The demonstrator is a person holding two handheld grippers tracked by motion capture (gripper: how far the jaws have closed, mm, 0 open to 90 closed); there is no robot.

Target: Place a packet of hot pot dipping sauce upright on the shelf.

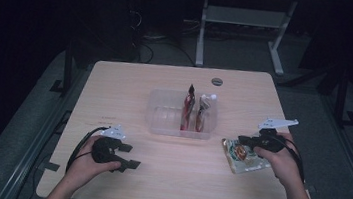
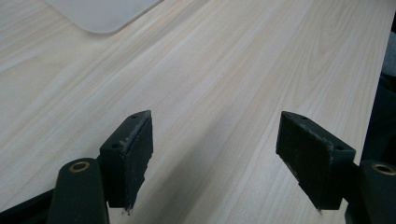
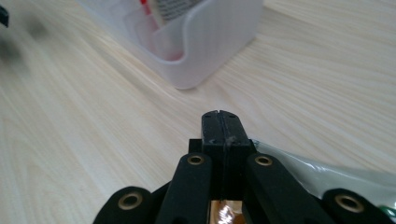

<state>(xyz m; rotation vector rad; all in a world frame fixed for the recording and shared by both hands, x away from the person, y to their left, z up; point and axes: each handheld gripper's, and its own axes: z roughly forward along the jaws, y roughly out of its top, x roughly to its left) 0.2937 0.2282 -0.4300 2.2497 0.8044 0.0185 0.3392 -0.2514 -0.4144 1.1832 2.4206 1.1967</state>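
Right gripper (image 1: 246, 139), held at the near right edge of the table (image 1: 116, 82), has its jaws pressed together; in the right gripper view (image 3: 222, 122) the two black jaws meet with no gap, and a clear packet (image 3: 327, 175) runs out from beneath them to the right. Seen from above, the same packet (image 1: 239, 158) lies flat on the table just under and ahead of this gripper, its printed face up. Whether the jaws pinch an edge of the packet or merely rest closed on top of it cannot be told from these views.

Beyond the tips, up and to the left along the right gripper's line of sight, stands a clear plastic bin (image 1: 162, 115), near but apart from the packet. Two similar packets (image 1: 188, 108) stand upright in its right part, edge on; the left part looks free. The bin's long axis runs across the table, side to side, and its near corner (image 3: 201, 51) faces the jaws.

Left gripper (image 1: 128, 155) rests low over bare wood at the near left, jaws spread wide with nothing between them (image 2: 215, 158). It lies well apart from the packet.

Judged from this layout, the right hand is the nearer one to both packet and bin, and the likely move is a short carry forward and leftward, tipping the packet onto its edge.
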